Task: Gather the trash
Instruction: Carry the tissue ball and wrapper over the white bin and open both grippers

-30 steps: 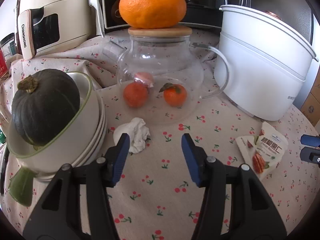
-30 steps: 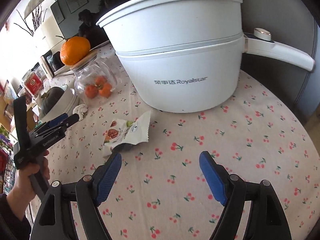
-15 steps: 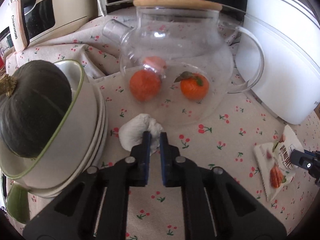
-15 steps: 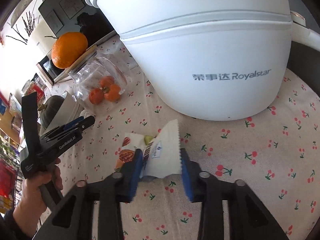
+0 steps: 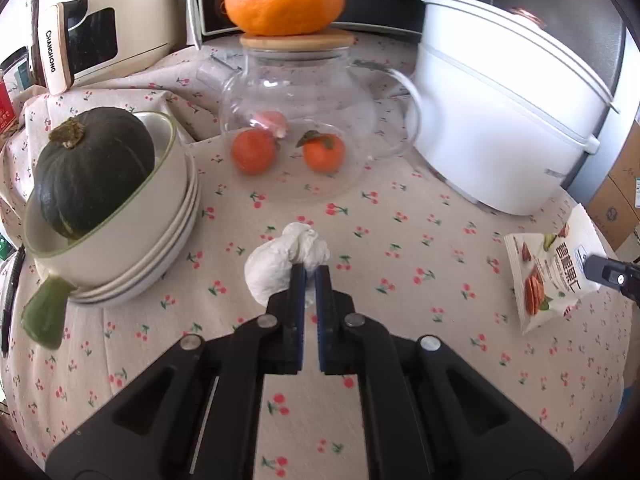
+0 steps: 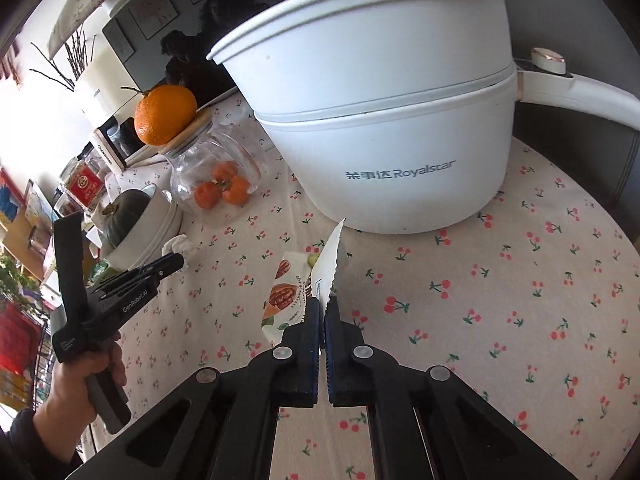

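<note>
So there are two bits of trash and both are already grabbed. The crumpled tissue [image 5: 286, 266] sits out on the cherry-print tablecloth [image 5: 420, 248], in front of the glass teapot [image 5: 298, 120] and just beside the stack of bowls [image 5: 132, 236] with the dark green squash [image 5: 90, 170] in the top one. The left gripper [image 5: 310, 280] has its blue pads clamped tight on the near edge of the wad, nearly no gap between them. The snack wrapper [image 6: 298, 296] is over by the big white cooker pot [image 6: 384, 140], and the right gripper [image 6: 322, 312] is pinched shut on its serrated edge, so the packet stands up on edge between the jaws instead of lying flat.

My take: this is the lift-off step for both hands. The tissue is only caught by a small fold, so I'd raise it slow and straight, no swinging, or it could slip or unravel. I'd keep it clear of the bowl rim too. The wrapper is thin and floppy, held right at the edge, so keep the squeeze on and don't twist the wrist. Its far corner looks close to the pot wall; pull it back before carrying off. I can't see any bin from here, so no clue where it all goes.
</note>
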Demonstrator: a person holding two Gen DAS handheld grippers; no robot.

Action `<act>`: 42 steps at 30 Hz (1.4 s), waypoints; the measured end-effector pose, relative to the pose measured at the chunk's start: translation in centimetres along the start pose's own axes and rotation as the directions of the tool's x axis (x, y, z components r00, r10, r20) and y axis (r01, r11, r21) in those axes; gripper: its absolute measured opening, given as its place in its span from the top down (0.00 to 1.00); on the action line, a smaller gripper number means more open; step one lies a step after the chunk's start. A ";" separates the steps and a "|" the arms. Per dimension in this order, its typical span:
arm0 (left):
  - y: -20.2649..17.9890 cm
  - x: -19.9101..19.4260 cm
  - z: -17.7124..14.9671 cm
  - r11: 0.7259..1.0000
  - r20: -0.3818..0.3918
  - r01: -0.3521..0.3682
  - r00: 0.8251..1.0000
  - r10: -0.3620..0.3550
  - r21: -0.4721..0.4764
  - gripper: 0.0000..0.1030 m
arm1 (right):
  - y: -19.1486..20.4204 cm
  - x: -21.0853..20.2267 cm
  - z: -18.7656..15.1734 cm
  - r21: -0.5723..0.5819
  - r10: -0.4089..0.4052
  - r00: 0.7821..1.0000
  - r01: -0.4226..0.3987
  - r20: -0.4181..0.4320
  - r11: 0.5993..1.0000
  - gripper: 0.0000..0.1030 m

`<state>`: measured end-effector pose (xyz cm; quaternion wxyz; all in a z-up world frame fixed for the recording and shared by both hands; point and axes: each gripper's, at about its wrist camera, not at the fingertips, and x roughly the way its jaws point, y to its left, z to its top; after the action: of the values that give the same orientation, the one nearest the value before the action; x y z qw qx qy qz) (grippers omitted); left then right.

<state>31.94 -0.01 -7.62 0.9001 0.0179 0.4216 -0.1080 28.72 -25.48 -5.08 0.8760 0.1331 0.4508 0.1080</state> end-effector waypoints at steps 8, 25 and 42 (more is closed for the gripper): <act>-4.6 -8.5 -3.2 0.993 0.017 0.113 0.993 -0.114 0.039 0.95 | -0.5 -8.2 -2.8 0.010 -0.055 0.998 0.054 0.024 0.998 0.97; -13.2 -20.7 -11.3 0.950 0.018 0.298 0.954 -0.301 0.093 0.95 | -4.4 -23.6 -13.9 0.043 -0.162 0.987 0.161 0.024 0.986 0.97; -20.5 -20.2 -14.9 0.881 -0.090 0.429 0.903 -0.419 0.202 0.94 | -12.1 -26.4 -18.9 0.173 -0.236 0.970 0.241 -0.051 0.955 0.97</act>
<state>3.83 -14.53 -0.58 0.8379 0.0256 0.4206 -0.3470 -0.96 -42.44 0.42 0.8602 0.1540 0.4846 -0.0372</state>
